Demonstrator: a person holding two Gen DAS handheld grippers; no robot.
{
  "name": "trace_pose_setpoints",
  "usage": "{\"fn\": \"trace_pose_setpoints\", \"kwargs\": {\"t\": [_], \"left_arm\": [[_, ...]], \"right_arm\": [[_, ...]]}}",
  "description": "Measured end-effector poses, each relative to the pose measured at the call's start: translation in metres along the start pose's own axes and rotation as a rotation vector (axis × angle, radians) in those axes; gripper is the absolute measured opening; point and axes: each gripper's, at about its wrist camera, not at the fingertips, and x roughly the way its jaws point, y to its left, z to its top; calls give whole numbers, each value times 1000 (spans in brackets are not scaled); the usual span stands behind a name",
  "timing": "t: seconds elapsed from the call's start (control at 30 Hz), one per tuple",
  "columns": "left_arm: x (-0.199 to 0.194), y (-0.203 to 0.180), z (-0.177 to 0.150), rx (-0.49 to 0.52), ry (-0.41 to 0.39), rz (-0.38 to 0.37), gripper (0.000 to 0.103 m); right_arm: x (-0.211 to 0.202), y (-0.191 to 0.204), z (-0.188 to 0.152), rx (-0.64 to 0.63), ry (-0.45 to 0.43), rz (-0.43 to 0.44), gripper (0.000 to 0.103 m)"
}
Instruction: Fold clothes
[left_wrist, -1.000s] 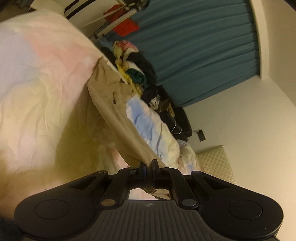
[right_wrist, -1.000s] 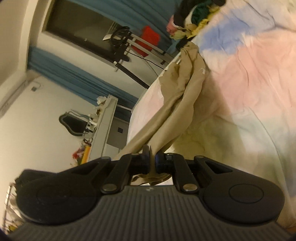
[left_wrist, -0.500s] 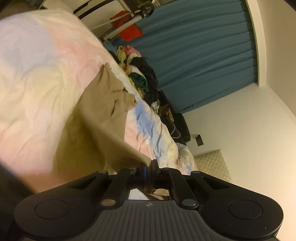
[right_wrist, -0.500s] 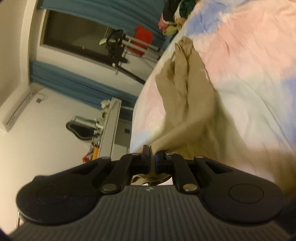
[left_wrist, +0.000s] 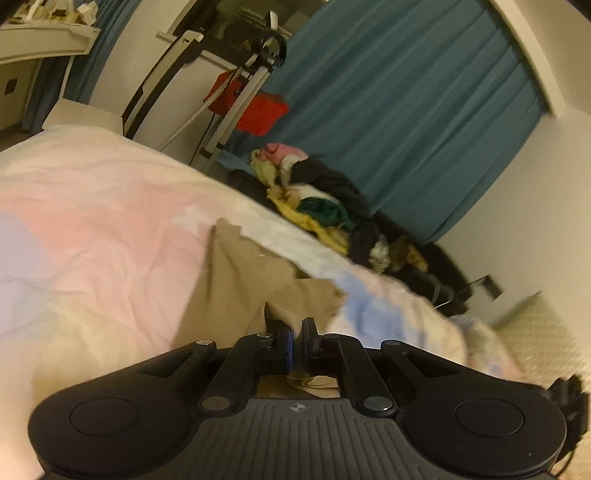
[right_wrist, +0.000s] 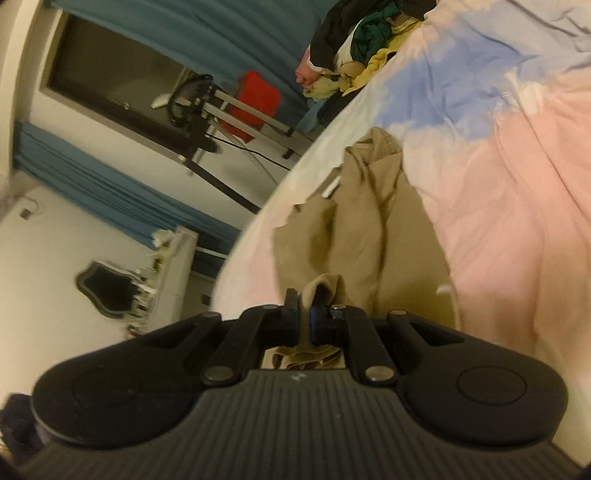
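Tan trousers (left_wrist: 236, 280), lengthwise away across bed (left_wrist: 92, 229)

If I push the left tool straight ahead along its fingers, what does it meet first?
Probably the tan garment that the left tool already grips, spread just ahead on the pastel bedcover; the clothes pile lies farther back.

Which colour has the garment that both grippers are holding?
The garment is plain khaki beige, with no pattern. The right wrist view shows it best.

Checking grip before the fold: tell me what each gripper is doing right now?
Left gripper: closed, holding the tan garment.
Right gripper: closed, holding the same tan garment.
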Motion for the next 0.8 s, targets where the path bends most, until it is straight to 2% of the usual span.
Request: {"fn": "trace_pose_setpoints", "kwargs": {"t": [0.23,0.37,0.5,0.53,0.6,0.67,0.7,0.73,0.77,0.8], "left_arm": [[92,28,-26,138,67,114,6],[115,40,-38,190,104,150,7],[117,43,-39,195,111,142,9],[114,43,-38,193,110,137,11],[106,39,-39,202,110,128,26],[98,35,-42,232,101,129,46],[94,31,-44,252,96,133,48],[88,27,-46,269,91,136,54],[83,22,-48,285,85,136,64],[77,17,-50,301,79,137,68]], "right_arm": [[67,-36,-8,-140,9,-121,9],[88,-39,-14,-215,19,-186,9],[89,-35,-14,-237,22,-207,10],[88,-34,-15,-241,22,-210,11],[84,-30,-17,-254,20,-211,14],[76,-22,-24,-297,14,-213,33],[71,-18,-27,-318,10,-213,56],[64,-14,-32,-336,1,-206,74],[56,-11,-38,-348,-9,-198,80],[48,-8,-42,-357,-16,-194,79]]}}
